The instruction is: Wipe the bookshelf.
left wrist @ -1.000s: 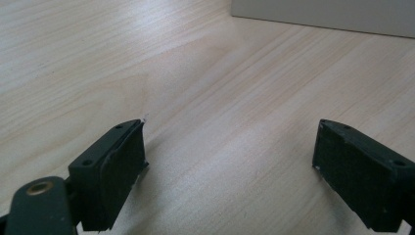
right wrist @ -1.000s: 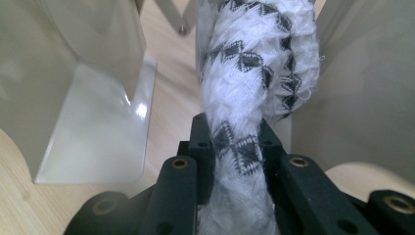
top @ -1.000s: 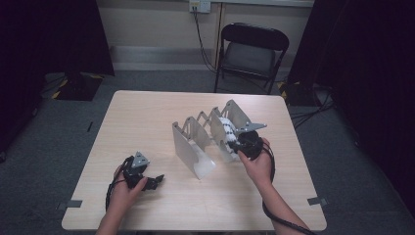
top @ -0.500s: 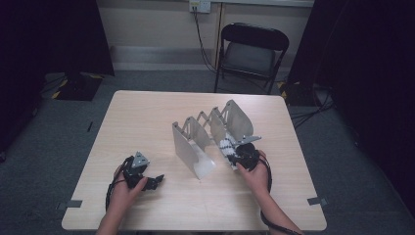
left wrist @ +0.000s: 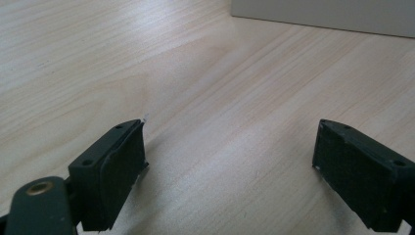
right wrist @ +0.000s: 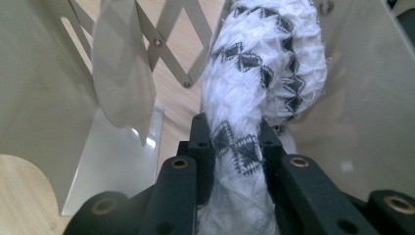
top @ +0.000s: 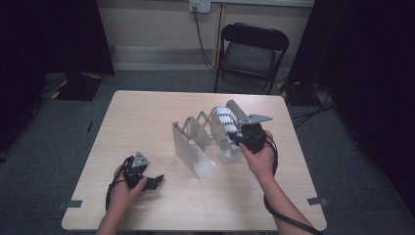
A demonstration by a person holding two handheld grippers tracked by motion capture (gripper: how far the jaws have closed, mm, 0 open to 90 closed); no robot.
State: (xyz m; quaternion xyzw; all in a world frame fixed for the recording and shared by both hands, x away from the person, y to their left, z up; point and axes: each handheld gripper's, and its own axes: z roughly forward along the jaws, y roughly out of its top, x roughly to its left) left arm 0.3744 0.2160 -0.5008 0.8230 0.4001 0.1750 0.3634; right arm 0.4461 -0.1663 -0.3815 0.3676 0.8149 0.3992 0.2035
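From the high view, your right gripper [top: 238, 138] sits at the near end of the expanding metal rack [top: 195, 147], and your hand covers most of it, so the jaws themselves are hard to make out there. The white cloth with black diamonds [top: 226, 121] lies bunched between two of the rack's right-hand plates, its long axis running from the gripper away toward the far side of the table [top: 147, 112]; its near end is hidden behind the gripper. Your left gripper [top: 152, 182] rests low near the table's front left, well apart from the rack, with your hand wrapped around its body. A black folding chair [top: 252, 51] stands on the floor beyond the table. In the left gripper view, your jaws stand wide apart with nothing between them, just bare wood grain below, and a pale edge of the rack [left wrist: 323, 14] is cut off at the top. In the right gripper view, your right gripper [right wrist: 235, 142] is closed tight on the cloth [right wrist: 264, 63], which rises from the jaws as a thick roll pointing up and away along them. Plates of the rack [right wrist: 362, 98] wall it in on both sides, the scissor links cross behind, and the cloth's lower end is cut off at the bottom.
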